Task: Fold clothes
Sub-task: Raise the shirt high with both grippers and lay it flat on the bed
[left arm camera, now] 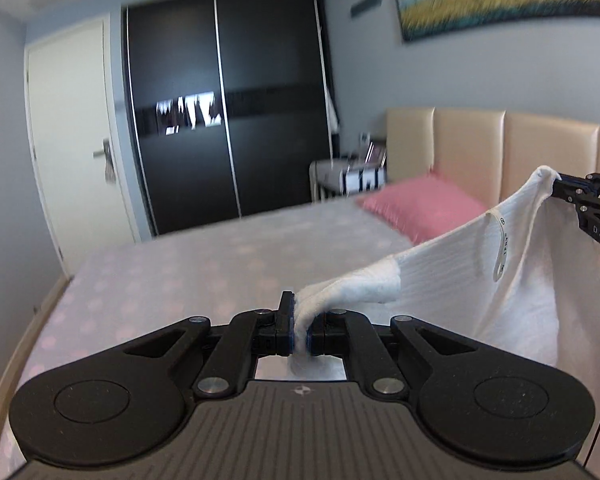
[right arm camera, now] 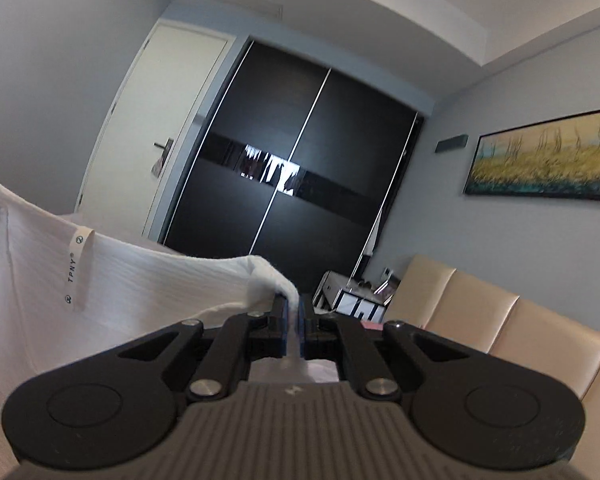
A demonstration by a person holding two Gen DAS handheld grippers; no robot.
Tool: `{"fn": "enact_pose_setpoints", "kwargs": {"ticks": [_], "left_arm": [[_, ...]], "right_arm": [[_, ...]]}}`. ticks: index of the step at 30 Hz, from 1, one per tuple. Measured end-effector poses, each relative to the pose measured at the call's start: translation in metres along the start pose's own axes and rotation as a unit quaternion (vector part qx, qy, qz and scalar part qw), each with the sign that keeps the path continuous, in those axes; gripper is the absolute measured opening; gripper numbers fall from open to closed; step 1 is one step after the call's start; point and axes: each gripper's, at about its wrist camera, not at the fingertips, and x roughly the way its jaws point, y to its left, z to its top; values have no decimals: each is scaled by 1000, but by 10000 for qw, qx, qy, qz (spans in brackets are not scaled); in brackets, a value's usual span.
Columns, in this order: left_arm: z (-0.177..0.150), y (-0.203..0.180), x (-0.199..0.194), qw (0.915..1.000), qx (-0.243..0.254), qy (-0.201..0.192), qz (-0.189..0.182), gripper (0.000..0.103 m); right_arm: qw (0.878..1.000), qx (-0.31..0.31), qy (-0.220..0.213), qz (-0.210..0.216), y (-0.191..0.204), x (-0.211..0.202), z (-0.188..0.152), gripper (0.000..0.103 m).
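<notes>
A white ribbed garment [left arm camera: 452,280] hangs stretched in the air over the bed, its neck label facing the left wrist camera. My left gripper [left arm camera: 300,320] is shut on one bunched corner of it. My right gripper [left arm camera: 558,180] pinches the other top corner, up at the right of the left wrist view. In the right wrist view the same white garment [right arm camera: 140,280] runs off to the left from my right gripper [right arm camera: 294,320], which is shut on a fold of it. The lower part of the cloth drops out of sight below both grippers.
A bed [left arm camera: 180,272] with a pale dotted sheet lies below, with a pink pillow [left arm camera: 416,208] by the beige padded headboard [left arm camera: 500,144]. Behind stand a black sliding wardrobe [left arm camera: 228,112], a white door [left arm camera: 72,140] and a small bedside table [left arm camera: 348,176]. A painting [right arm camera: 548,156] hangs above the headboard.
</notes>
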Motion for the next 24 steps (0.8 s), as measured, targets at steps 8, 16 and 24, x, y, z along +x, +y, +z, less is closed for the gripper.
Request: {"fn": "enact_pose_setpoints", "kwargs": {"ticks": [8, 16, 24], "left_arm": [[-37, 21, 132, 9953, -144, 929, 224, 4], [-92, 34, 235, 9833, -129, 1801, 230, 4], [-145, 39, 300, 9700, -295, 2413, 77, 6]], "right_arm": [[9947, 11, 1017, 159, 44, 136, -53, 6], [9798, 18, 1962, 401, 91, 227, -128, 6], [9625, -40, 2649, 578, 122, 292, -198, 7]]}}
